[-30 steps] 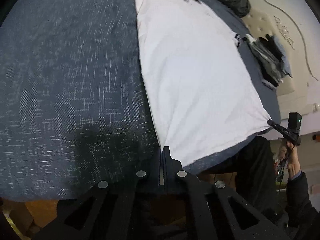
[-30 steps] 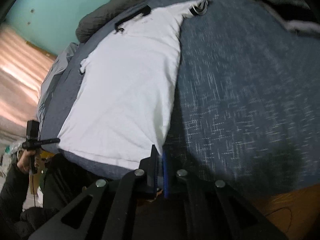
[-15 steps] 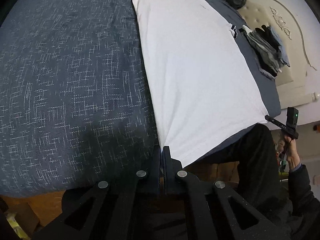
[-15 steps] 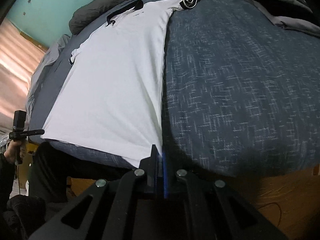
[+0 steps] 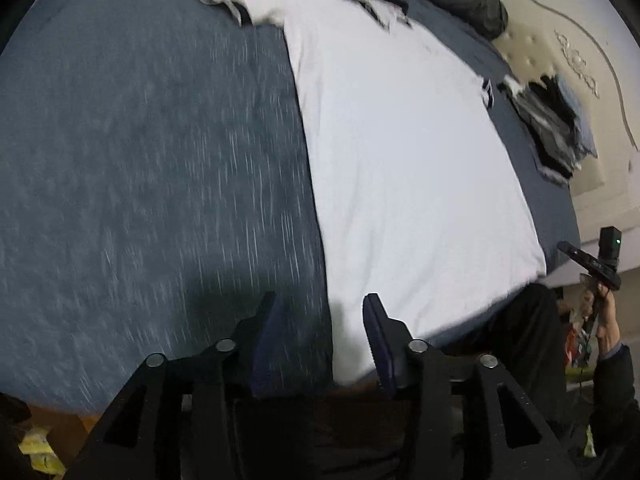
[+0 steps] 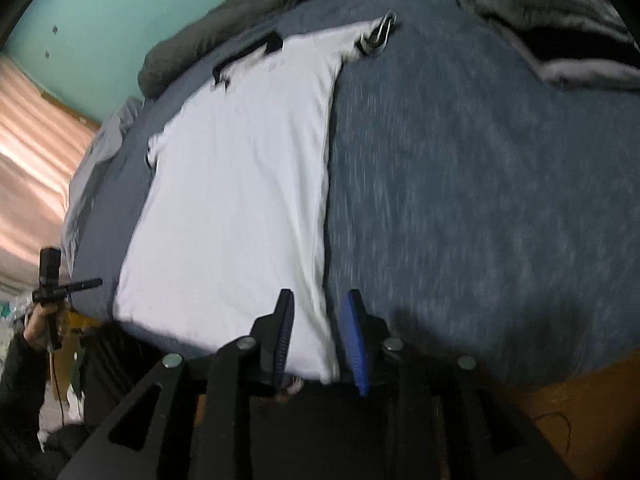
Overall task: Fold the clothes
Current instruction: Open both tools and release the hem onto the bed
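A white polo shirt point(image 5: 404, 168) with dark collar and sleeve trim lies flat on the blue bed cover point(image 5: 140, 160), hem toward me. My left gripper point(image 5: 320, 308) hangs over the shirt's near left hem corner; its jaws are opening and the pads do not press the cloth. In the right wrist view the same shirt point(image 6: 240, 208) stretches away, and my right gripper point(image 6: 318, 300) stands over its near right hem corner, jaws opening, with the cloth edge lying loose between them. Each view shows the other gripper, in a hand at the far hem corner.
A stack of folded dark clothes point(image 5: 548, 128) sits by the cream headboard point(image 5: 580, 60). A grey rolled blanket point(image 6: 224, 24) lies beyond the collar. Crumpled grey and black clothing point(image 6: 560, 28) is heaped at the far right. The wooden bed frame point(image 6: 568, 400) runs under the mattress edge.
Both grippers were shut on the shirt's hem corners; now both jaws have parted and the cloth lies released. Both views have pulled up and back a little.
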`<action>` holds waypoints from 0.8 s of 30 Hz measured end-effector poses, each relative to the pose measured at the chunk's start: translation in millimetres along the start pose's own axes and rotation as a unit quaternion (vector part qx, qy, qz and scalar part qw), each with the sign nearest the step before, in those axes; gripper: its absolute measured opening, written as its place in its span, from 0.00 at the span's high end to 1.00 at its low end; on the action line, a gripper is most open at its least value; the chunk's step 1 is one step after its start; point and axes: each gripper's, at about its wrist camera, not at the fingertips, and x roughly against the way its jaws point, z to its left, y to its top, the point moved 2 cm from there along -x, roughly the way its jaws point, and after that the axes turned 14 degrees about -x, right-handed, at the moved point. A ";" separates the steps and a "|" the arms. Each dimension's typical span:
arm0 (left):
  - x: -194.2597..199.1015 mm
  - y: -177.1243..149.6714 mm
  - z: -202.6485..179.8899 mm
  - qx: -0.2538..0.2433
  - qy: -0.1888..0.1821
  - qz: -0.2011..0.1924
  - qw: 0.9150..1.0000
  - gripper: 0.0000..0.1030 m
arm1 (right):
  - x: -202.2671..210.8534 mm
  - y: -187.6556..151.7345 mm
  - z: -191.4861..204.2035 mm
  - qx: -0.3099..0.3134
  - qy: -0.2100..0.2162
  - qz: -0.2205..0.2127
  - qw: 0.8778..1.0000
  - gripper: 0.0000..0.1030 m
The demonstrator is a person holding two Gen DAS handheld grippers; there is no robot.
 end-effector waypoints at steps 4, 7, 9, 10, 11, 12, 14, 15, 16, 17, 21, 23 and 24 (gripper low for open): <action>-5.8 46.1 -10.3 -0.001 0.019 -0.032 0.999 0.53 | -0.2 42.1 8.3 -0.020 0.019 -0.036 0.999 0.65; -16.7 76.1 -13.7 0.003 0.019 -0.054 0.998 0.53 | -9.1 72.9 15.3 -0.034 0.030 -0.054 0.998 0.62; -24.9 96.0 -17.3 0.007 0.015 -0.067 0.998 0.52 | -16.0 93.1 18.1 -0.047 0.037 -0.065 0.996 0.61; -29.4 102.8 -19.6 0.009 0.015 -0.073 0.997 0.51 | -19.5 103.7 18.6 -0.055 0.040 -0.070 0.995 0.60; -32.6 107.4 -20.6 0.011 0.016 -0.077 0.997 0.48 | -21.9 112.3 16.9 -0.064 0.042 -0.075 0.994 0.58; -34.9 112.3 -19.9 0.013 0.017 -0.083 0.996 0.48 | -24.2 120.9 15.1 -0.073 0.044 -0.079 0.993 0.56; -43.8 122.9 -21.6 0.017 0.020 -0.091 0.995 0.47 | -30.9 138.9 13.1 -0.088 0.044 -0.086 0.991 0.56; -50.0 129.4 -22.3 0.020 0.022 -0.094 0.995 0.47 | -35.2 148.2 12.7 -0.093 0.042 -0.089 0.991 0.56; -54.4 134.1 -21.3 0.024 0.023 -0.098 0.995 0.47 | -39.6 157.6 12.3 -0.099 0.040 -0.092 0.990 0.56; -58.2 138.5 -20.4 0.027 0.024 -0.102 0.994 0.47 | -43.9 166.9 12.0 -0.105 0.037 -0.095 0.989 0.56; -73.8 155.6 -16.9 0.037 0.026 -0.115 0.992 0.47 | -65.0 196.8 13.3 -0.113 0.022 -0.098 0.988 0.56; -82.7 163.3 -15.3 0.039 0.028 -0.118 0.992 0.47 | -75.1 210.0 13.4 -0.119 0.017 -0.100 0.988 0.55; -87.4 167.3 -14.1 0.040 0.030 -0.120 0.992 0.47 | -80.0 216.2 13.5 -0.122 0.014 -0.101 0.987 0.51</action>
